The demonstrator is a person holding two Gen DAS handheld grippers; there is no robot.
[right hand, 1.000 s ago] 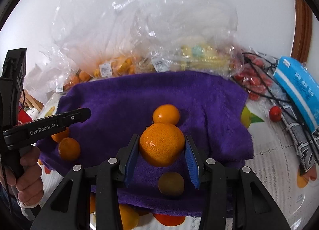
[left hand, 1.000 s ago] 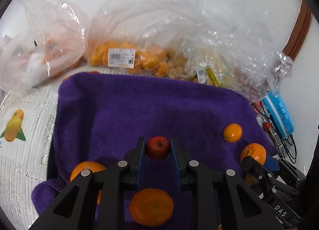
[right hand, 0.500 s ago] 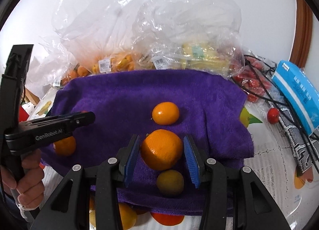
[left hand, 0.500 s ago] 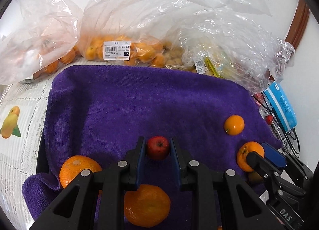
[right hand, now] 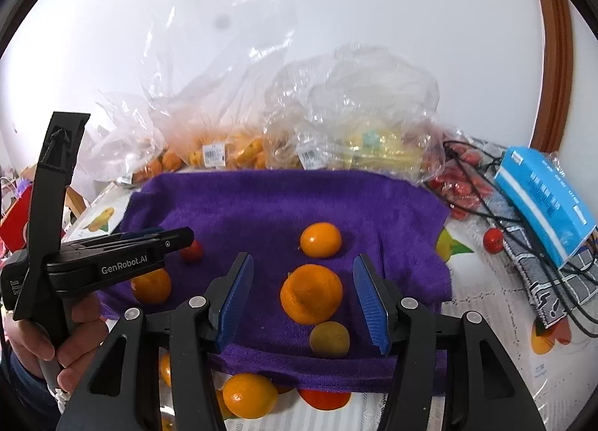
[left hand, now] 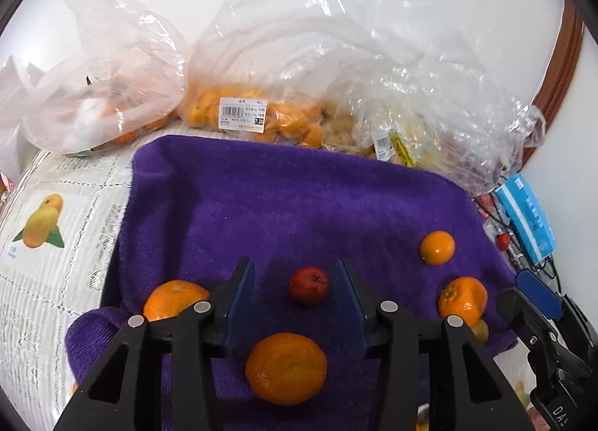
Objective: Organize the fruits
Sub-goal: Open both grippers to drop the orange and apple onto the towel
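**Both fruits set down, clear out clean**

Small red apple (left hand: 309,285) on purple towel (left hand: 299,199), loose between wide left fingers (left hand: 241,294). Big orange (right hand: 311,293) likewise between wide right fingers (right hand: 368,298). Lift straight up; avoid nudging either, both roll.

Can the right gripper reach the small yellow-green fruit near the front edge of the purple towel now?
Probably yes. The right gripper is open and holds nothing, and the small yellow-green fruit lies low between its fingers. The large orange sits right behind it, seemingly touching, so it may get nudged.
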